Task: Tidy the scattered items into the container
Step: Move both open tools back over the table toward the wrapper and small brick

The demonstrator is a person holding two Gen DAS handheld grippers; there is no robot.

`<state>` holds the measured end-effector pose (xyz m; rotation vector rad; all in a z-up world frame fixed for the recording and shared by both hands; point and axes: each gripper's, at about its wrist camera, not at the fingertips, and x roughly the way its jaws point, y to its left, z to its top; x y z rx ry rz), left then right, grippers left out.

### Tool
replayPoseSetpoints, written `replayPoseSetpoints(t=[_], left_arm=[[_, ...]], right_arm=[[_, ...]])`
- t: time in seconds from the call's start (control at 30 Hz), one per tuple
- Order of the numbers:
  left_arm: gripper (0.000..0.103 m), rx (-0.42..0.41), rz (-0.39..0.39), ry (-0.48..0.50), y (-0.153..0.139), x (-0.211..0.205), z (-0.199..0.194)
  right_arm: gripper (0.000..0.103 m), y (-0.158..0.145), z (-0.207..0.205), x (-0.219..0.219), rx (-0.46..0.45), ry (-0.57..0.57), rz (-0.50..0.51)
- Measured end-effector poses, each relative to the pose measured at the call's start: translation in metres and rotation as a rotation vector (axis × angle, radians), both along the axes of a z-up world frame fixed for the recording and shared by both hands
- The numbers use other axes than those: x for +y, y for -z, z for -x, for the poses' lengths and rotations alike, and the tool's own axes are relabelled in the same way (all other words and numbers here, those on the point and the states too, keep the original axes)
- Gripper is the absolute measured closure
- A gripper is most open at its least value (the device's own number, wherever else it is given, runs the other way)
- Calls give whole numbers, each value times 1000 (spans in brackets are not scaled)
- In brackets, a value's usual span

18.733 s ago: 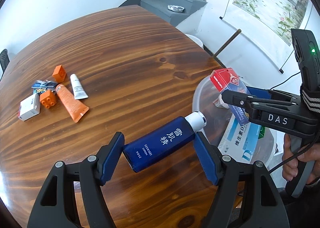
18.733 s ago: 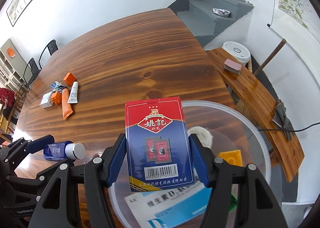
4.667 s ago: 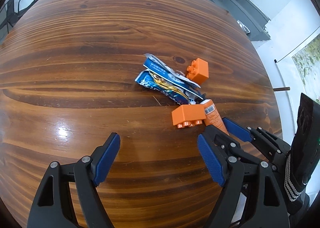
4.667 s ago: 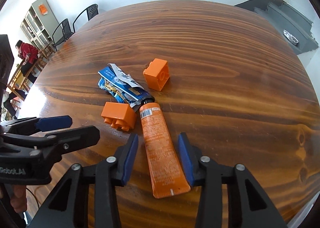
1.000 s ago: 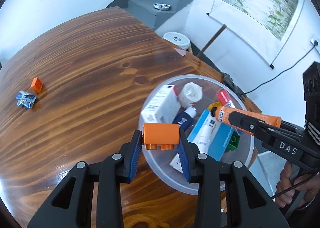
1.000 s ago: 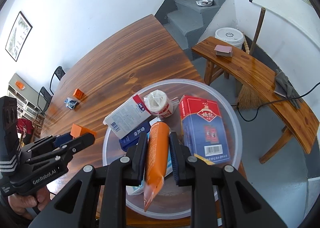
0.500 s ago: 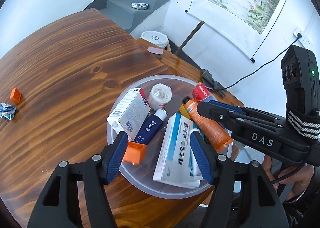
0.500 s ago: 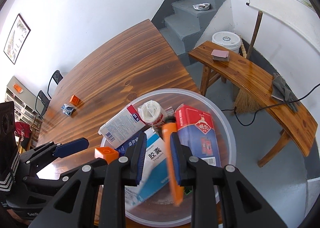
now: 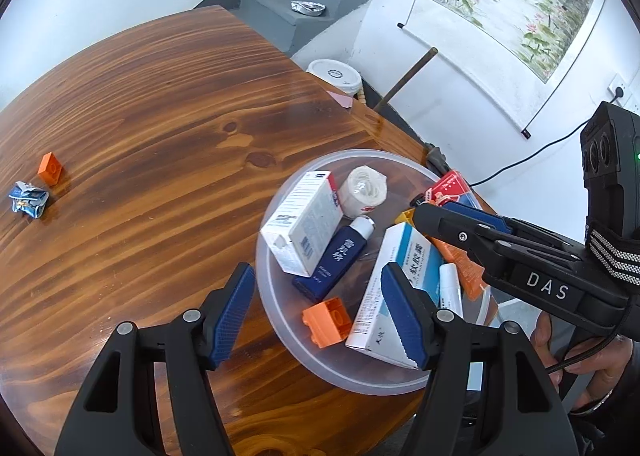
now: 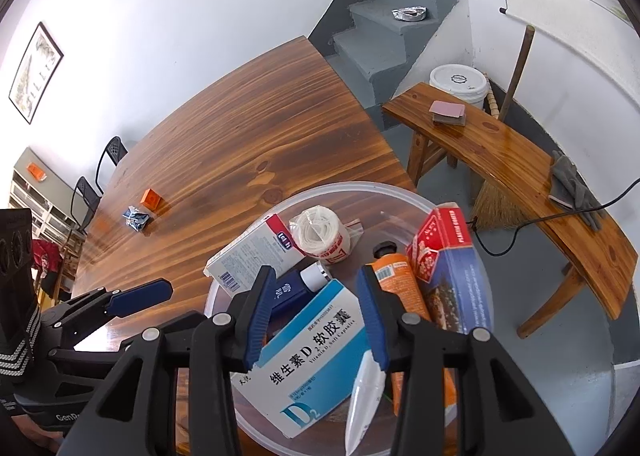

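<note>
Both grippers hover over the container; left gripper spread and empty; right gripper opening, nothing pinched.

Risk (judged): the container overhangs the table edge; a knock could tip it.

Count outside: one orange block, one crumpled wrapper; inside: three boxes, two tubes.
</note>
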<state>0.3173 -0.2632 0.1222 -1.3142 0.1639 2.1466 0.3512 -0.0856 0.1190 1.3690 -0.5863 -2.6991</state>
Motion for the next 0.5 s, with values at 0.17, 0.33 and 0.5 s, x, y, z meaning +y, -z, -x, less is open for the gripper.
replayPoseSetpoints(t=[0.17, 0.33, 0.5], left_arm=[[34, -6, 2, -32, 1, -13, 6], [34, -1, 3, -54, 1, -25, 10], [34, -1, 13, -94, 1, -41, 17]], right_arm=[[57, -5, 4, -11, 18, -9, -26], [57, -6, 9, -24, 20, -26, -37], [55, -7, 14, -35, 18, -22, -42]])
